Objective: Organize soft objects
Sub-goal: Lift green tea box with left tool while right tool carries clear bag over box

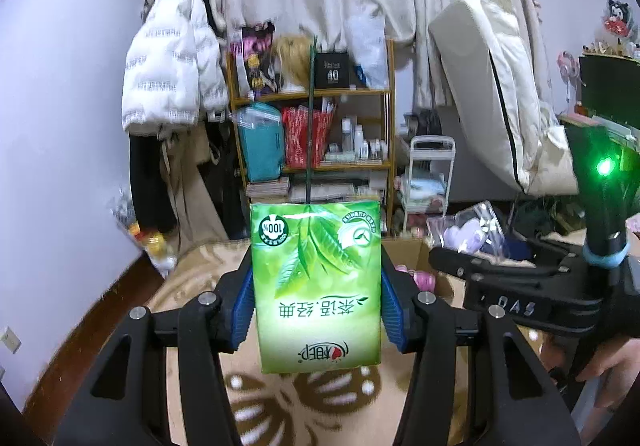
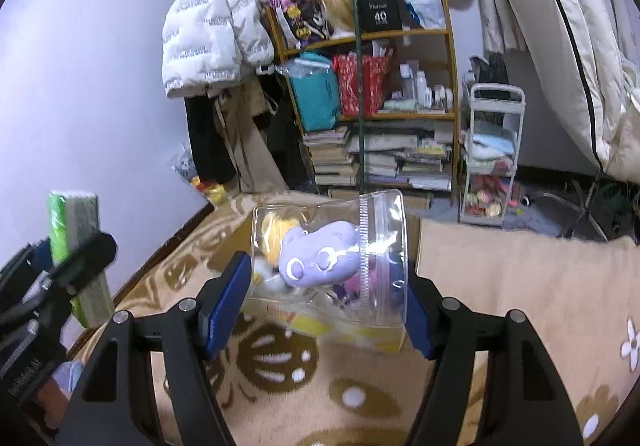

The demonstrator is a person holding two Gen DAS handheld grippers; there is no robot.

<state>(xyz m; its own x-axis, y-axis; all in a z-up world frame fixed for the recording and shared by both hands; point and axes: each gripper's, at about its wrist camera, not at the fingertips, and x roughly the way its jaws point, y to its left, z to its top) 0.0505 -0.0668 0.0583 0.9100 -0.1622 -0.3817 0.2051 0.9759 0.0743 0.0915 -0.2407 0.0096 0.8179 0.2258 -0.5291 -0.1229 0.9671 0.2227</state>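
My left gripper is shut on a green tissue pack with leaf print, held upright above the patterned blanket. The pack also shows edge-on in the right wrist view. My right gripper is shut on a clear zip bag holding a purple plush and other soft toys. In the left wrist view the bag sits at the tip of the right gripper's black body. A cardboard box lies behind both.
A wooden shelf packed with bags, books and bottles stands against the curtain. A white jacket hangs to its left. A small white cart and a leaning mattress are on the right. A beige blanket covers the surface.
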